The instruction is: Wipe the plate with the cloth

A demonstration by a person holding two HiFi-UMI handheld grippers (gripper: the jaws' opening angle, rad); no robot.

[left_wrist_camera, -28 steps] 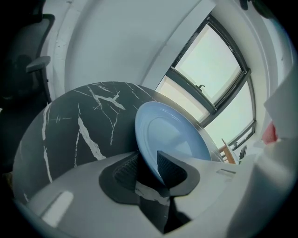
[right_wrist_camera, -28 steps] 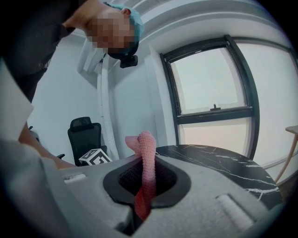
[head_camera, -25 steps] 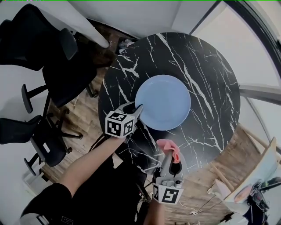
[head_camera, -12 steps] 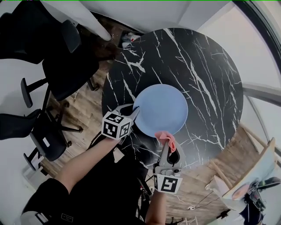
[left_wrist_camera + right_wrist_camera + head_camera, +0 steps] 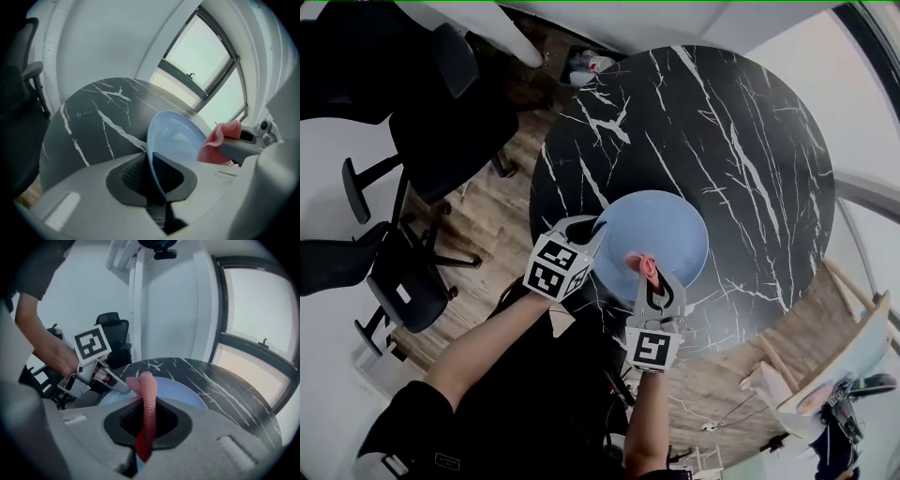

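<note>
A pale blue plate [image 5: 661, 230] lies near the front left of the round black marble table [image 5: 750, 141]. My left gripper [image 5: 594, 234] has the plate's left rim [image 5: 154, 171] between its pads, and its jaws are closing on it. In the left gripper view the plate [image 5: 176, 138] looks tilted up. My right gripper [image 5: 645, 274] is shut on a pink cloth [image 5: 639, 263] whose tip hangs over the plate's near edge. In the right gripper view the cloth [image 5: 148, 401] stands up between the jaws, with the plate [image 5: 185, 397] and the left gripper [image 5: 117, 384] just beyond it.
Black office chairs [image 5: 441, 112] stand on the wooden floor left of the table. Wooden furniture [image 5: 853, 361] with small items sits at the lower right. A large window [image 5: 206, 61] lies beyond the table's far side.
The right gripper has come down and forward with the cloth, from the table's near edge to the plate's near rim. The left gripper has closed on the plate's left rim.
</note>
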